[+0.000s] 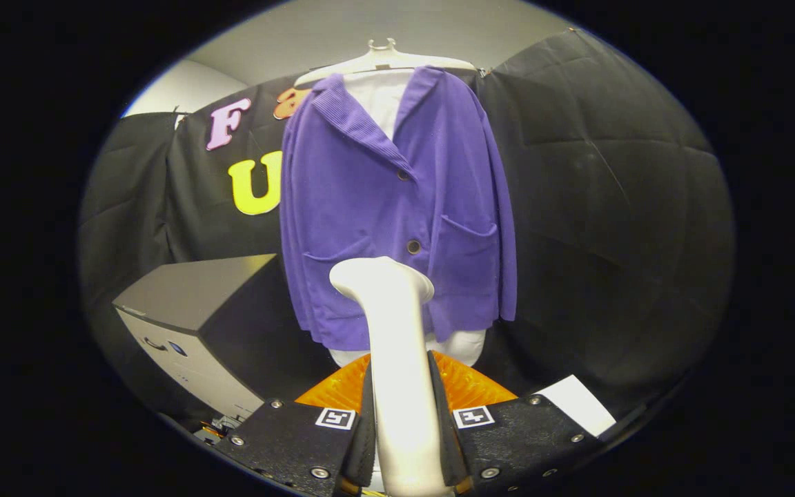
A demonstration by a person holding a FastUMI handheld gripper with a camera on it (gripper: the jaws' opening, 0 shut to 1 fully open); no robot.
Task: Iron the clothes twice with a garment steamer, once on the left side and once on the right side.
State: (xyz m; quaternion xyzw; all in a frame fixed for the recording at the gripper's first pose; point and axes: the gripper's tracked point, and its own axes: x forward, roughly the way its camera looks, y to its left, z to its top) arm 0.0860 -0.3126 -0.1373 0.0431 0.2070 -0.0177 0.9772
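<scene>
Purple jacket (397, 207) hung on white hanger (384, 62), buttoned, over white garment (380, 100) seen at collar and below hem. Had ribbed lapels, two dark buttons and two patch pockets; fabric mostly smooth, with soft folds along sleeves. Was straight ahead of fingers, beyond them, in front of black cloth wall (611, 207). White garment steamer (397, 359) stood upright between fingers, its flared head just below lower button, in front of jacket's hem; whether head touched fabric could not be told. Gripper (403, 435) closed narrowly on steamer handle, both fingers pressed against its sides. Orange ridged thing (466, 390) lay just behind handle. Grey box (197, 317) stood to left, near jacket's lower corner.
</scene>
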